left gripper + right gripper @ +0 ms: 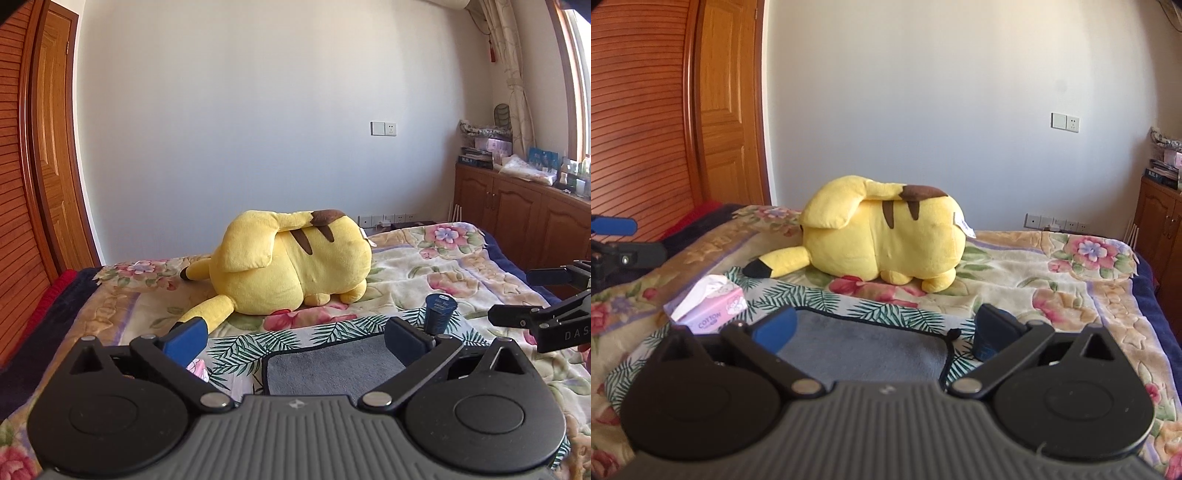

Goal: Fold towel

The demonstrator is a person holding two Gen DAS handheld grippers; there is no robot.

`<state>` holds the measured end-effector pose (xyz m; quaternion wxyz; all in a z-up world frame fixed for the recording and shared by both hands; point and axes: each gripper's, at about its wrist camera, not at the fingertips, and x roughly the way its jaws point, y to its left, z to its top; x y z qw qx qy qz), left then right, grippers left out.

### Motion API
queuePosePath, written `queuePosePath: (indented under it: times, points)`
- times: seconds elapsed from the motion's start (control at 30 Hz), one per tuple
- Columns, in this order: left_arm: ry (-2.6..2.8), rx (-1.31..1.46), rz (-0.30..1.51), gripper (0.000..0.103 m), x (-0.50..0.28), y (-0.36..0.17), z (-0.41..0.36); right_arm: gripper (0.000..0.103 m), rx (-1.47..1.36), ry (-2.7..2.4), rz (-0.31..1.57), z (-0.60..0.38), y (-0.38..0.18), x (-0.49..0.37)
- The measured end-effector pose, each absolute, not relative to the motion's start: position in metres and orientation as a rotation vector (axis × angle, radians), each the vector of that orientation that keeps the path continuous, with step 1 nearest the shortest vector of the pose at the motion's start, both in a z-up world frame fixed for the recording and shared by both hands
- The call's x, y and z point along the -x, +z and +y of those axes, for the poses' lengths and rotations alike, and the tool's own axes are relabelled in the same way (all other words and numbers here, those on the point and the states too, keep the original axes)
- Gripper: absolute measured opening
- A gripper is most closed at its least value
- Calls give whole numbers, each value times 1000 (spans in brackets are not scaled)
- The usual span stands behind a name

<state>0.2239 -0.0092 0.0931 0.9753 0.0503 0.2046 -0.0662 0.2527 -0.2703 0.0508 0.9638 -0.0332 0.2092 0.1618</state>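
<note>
Grey towel (pixel 332 363) is laid flat on a palm-leaf print cloth (pixel 280 338), which is spread on the floral blanket (pixel 424 266) of the bed. A dark trim is seen along the towel's edges, with a small loop at its far right corner in the right wrist view.

Left gripper (pixel 294 341) is held wide open just above the towel's near left part; nothing is held between the blue pads (pixel 186 339). Right gripper (pixel 885 330) is likewise spread wide over the towel's right part, empty; whether the towel is touched cannot be told.

In the left wrist view the right gripper is seen at the right edge, fingers apart. In the right wrist view the left gripper is seen at the left edge.

A dark blue cup-shaped object (pixel 439 312) is placed on the cloth just past the towel's far right corner. A pink tissue pack (pixel 711 308) marked COTTON is set on the cloth, left of the towel. A yellow Pikachu plush (pixel 291 260) is laid on the blanket beyond the cloth, well apart from the towel.
</note>
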Motion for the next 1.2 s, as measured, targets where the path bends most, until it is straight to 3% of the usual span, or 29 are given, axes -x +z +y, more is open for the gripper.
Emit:
queuePosePath:
  times: [0.8, 1.2]
  points:
    - [-119, -94, 418, 84, -110, 96, 9, 103, 25, 333, 392, -267, 64, -157]
    - [-117, -87, 477, 84, -71, 58, 10, 103, -7, 329, 425, -258, 42, -112]
